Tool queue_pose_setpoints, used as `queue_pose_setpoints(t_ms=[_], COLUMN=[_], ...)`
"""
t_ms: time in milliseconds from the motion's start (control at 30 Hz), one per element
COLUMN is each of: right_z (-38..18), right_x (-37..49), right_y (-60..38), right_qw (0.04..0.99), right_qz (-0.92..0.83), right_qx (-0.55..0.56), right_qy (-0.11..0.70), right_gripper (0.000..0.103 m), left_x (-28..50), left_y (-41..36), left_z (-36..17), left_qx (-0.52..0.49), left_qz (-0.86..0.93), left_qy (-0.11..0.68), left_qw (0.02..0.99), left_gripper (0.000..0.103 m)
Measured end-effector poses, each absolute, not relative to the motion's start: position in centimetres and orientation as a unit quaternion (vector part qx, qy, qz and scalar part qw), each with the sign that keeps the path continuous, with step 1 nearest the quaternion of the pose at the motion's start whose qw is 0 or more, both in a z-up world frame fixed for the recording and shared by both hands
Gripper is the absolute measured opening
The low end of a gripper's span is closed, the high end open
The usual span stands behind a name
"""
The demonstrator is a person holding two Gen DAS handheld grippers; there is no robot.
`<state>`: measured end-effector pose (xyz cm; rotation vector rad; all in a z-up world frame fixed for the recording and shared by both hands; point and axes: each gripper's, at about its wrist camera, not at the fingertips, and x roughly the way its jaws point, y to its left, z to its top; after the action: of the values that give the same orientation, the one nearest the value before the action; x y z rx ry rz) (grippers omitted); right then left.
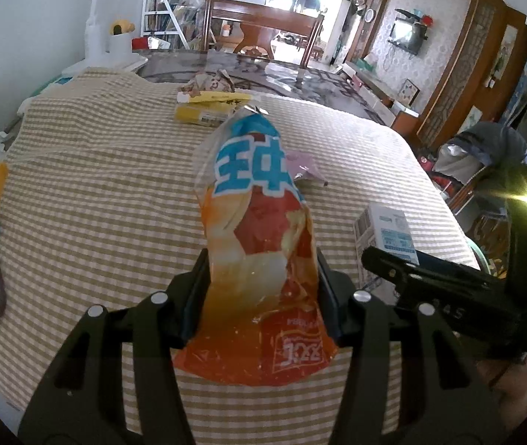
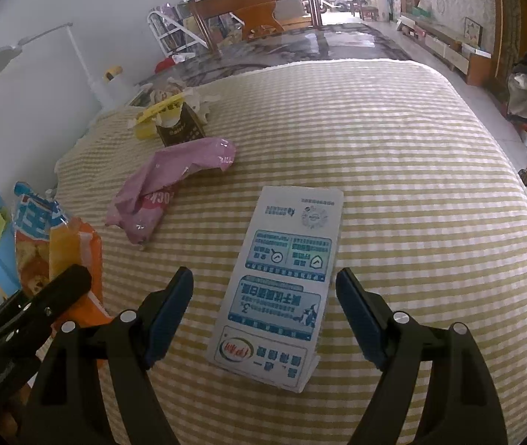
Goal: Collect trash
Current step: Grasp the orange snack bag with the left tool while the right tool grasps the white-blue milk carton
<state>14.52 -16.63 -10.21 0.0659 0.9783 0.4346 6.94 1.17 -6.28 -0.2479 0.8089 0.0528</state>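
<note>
Orange chip bag (image 1: pixel 259 259) with blue characters; carton (image 2: pixel 282 289) text unreadable.

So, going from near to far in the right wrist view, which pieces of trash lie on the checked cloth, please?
White carton → pink wrapper → yellow box.

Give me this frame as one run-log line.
left hand-held gripper: shut on orange-blue plastic snack bag | right hand-held gripper: open, straddling flat white-blue paper carton | pink crumpled wrapper: uncollected
</note>
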Motion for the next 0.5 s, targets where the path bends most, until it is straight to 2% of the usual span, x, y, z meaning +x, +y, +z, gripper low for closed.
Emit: queue_pose_setpoints(t_ms=[233, 267, 300, 333, 500], right_z=[-11.20, -11.20, -11.17, -11.18, -10.57], right_x=[15.02, 14.93, 14.89, 14.87, 14.50], right_y=[-15.91, -15.90, -15.95, -16.01, -16.44], right_qw=[0.856, 0.856, 0.857, 0.857, 0.859], right_qz=[0.199, 0.198, 0.198, 0.199, 0.209], right_qx=[0.006, 0.001, -0.002, -0.003, 0.002], right_qy=[0.478, 0.477, 0.476, 0.476, 0.468], right_gripper=[0.077, 0.074, 0.064, 0.061, 0.060], left_x=[6.87, 6.89, 6.86, 6.88, 6.81], left_y=[1.00, 1.04, 1.04, 1.06, 0.98], left_z=[-6.25, -6.28, -6.30, -6.33, -6.31], left_qx=[-0.114, -0.115, -0.116, -0.116, -0.117], left_qz=[0.028, 0.028, 0.028, 0.029, 0.028], left_qy=[0.391, 0.391, 0.391, 0.392, 0.392], left_qw=[0.913, 0.913, 0.912, 0.912, 0.912], left_gripper=[0.050, 0.050, 0.050, 0.050, 0.050])
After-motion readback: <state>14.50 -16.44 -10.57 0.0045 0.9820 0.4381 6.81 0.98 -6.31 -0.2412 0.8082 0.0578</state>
